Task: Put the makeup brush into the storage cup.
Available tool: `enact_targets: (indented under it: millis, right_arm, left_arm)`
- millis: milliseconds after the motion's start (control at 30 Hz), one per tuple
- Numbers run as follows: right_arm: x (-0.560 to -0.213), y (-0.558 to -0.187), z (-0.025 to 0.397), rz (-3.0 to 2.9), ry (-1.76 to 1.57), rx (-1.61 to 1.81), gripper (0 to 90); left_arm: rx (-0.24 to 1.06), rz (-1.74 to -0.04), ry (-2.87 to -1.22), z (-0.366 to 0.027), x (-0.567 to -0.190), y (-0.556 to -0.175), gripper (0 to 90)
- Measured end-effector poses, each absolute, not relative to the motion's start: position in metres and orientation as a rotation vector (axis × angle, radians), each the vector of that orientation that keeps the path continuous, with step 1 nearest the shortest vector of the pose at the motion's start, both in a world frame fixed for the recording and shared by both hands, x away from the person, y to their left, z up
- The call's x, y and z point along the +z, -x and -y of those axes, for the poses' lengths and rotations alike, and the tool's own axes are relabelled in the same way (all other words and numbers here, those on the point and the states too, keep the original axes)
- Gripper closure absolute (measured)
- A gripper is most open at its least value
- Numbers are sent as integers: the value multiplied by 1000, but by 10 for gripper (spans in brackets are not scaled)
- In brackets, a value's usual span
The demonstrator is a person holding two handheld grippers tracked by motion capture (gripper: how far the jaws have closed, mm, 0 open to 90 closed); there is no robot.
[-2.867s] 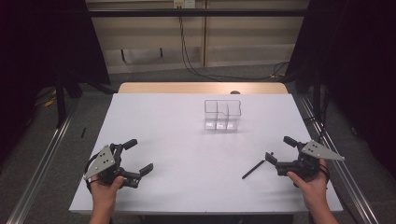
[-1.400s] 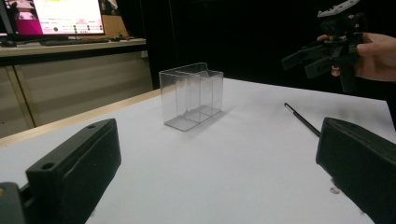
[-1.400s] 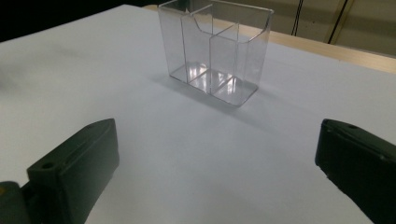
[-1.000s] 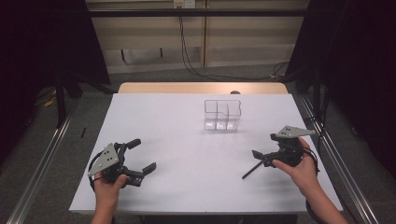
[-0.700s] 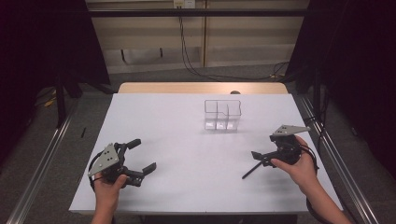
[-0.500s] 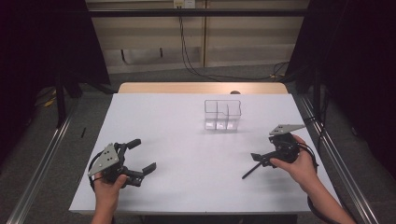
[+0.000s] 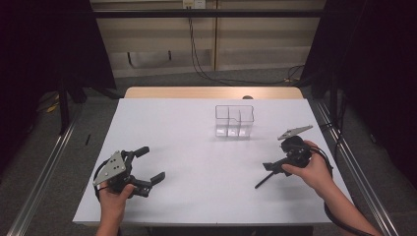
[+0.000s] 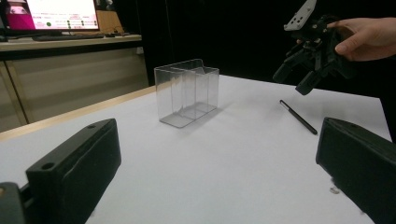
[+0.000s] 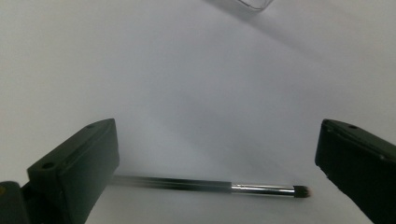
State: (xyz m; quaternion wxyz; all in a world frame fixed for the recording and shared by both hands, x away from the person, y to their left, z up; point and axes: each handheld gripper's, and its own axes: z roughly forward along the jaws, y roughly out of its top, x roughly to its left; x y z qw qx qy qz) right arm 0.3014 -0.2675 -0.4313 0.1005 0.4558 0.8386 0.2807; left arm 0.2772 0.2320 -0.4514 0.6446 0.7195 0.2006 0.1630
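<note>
Brush point(image 9: 210, 185): we judged it light, thin, prone to rolling; grip mid-handle.
Right gripper point(image 7: 279, 166): we held it wide open, empty.
Left gripper point(image 7: 147, 164): wide open, empty.

A white-topped table point(image 7: 187, 123) with a bare wooden strip point(image 7: 211, 92) along its 12 o'clock edge stands on grey carpet point(image 7: 44, 147), black curtains point(image 7: 44, 44) hanging at 9 and 3 o'clock, a beige panelled wall point(image 7: 255, 34) with trailing black cables point(image 7: 201, 59) behind, and a lit monitor point(image 8: 60, 14) on a side desk.
</note>
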Motion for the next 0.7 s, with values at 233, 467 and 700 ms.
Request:
enact_targets:
  millis: [233, 467, 700]
  right_arm:
    - [-429, -304, 265, -2506, -1373, 769, 0]
    - [-431, -306, 268, -2531, -1439, 688, 9]
    - [-433, -307, 271, -2529, -1512, 628, 12]
  left_arm:
    - [371, -456, -1639, -232, -451, -277, 0]
    - [370, -455, -1642, -231, -451, -277, 0]
    - [363, -444, -1653, -229, -452, -277, 0]
